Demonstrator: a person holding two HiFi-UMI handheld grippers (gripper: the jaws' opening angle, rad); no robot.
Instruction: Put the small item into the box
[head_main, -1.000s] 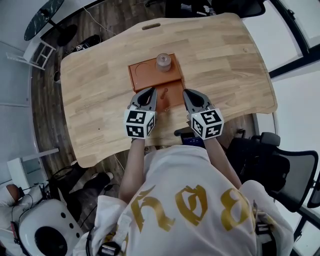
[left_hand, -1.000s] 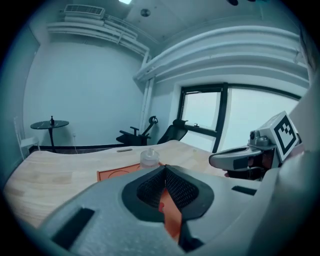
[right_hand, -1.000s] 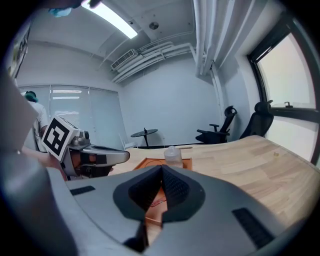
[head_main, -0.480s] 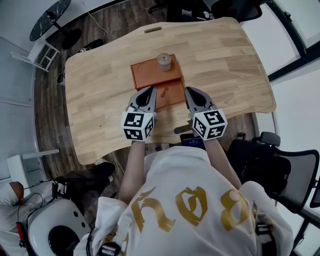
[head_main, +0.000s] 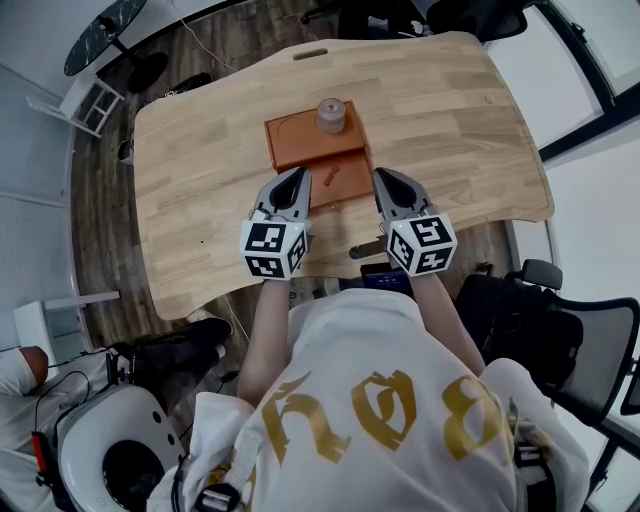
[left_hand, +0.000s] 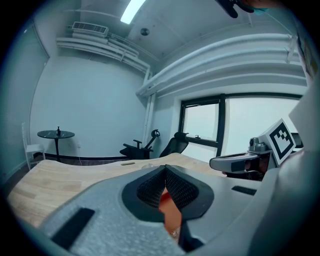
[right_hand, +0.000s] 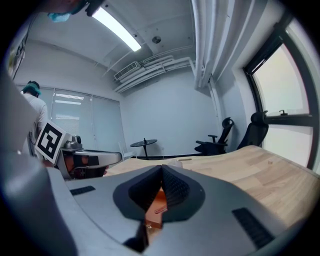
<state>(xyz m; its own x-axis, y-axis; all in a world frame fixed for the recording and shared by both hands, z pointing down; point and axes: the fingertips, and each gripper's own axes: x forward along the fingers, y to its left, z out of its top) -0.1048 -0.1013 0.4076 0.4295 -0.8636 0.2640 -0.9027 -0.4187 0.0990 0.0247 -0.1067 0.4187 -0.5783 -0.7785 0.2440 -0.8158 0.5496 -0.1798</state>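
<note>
Plainly, you held the left gripper (head_main: 297, 181) and right gripper (head_main: 385, 181) with jaws closed on nothing, at the box's (head_main: 296, 148) near edge. The small item (head_main: 331, 114) sat on its far half. It looked light and rigid, best gripped across its sides.

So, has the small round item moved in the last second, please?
No. The small round item still sits at the far right corner of the orange box, same as before.
</note>
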